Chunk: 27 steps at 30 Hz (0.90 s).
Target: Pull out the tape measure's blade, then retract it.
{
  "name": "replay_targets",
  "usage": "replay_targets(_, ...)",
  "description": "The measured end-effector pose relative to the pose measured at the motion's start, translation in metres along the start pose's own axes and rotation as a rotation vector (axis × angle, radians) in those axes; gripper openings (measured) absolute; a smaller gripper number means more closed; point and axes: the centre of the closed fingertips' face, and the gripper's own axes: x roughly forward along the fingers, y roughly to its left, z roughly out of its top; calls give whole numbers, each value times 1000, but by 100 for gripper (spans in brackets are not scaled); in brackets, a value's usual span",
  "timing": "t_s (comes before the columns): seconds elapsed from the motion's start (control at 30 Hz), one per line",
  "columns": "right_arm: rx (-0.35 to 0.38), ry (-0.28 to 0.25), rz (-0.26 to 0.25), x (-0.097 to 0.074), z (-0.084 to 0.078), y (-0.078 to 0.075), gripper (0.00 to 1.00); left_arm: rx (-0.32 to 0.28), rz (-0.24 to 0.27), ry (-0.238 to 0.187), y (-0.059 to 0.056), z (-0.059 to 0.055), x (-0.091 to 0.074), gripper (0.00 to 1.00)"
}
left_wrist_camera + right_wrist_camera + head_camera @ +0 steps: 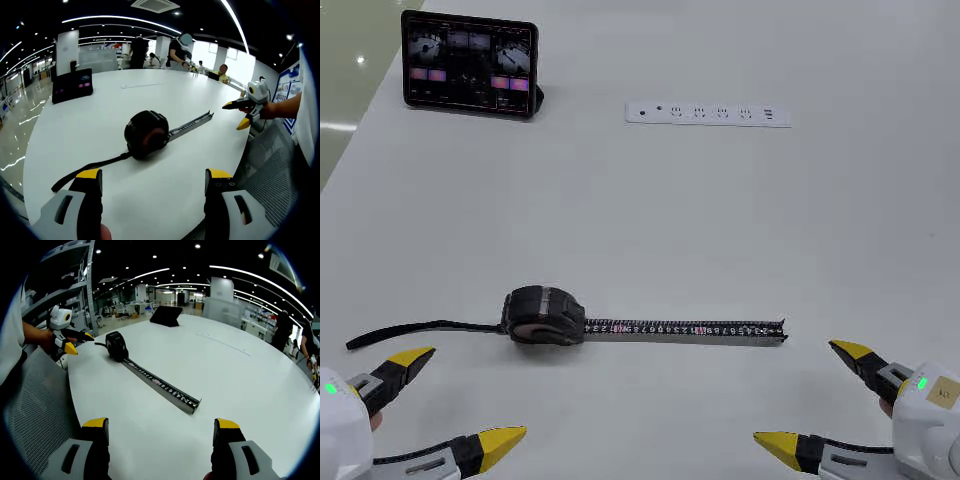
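Observation:
A black tape measure (543,316) lies on the white table, its blade (685,330) pulled out to the right and flat on the surface. A black wrist strap (420,329) trails to its left. My left gripper (460,400) is open near the front edge, below and left of the case (146,134), touching nothing. My right gripper (815,395) is open too, below and right of the blade tip (192,404). The blade (192,123) runs from the case (117,346) toward the right gripper. Each gripper shows in the other's view, left (74,343) and right (239,115).
A tablet (470,77) stands propped at the back left of the table. A white power strip (707,114) lies at the back centre. People stand beyond the far side of the table (150,90). The table's near edge runs just under both grippers.

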Motion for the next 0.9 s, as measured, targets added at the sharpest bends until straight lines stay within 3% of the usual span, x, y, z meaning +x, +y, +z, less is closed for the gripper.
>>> replay_targets(0.9,-25,16,23,3,-4,1,85,13,-12,14,-2,0,1,81)
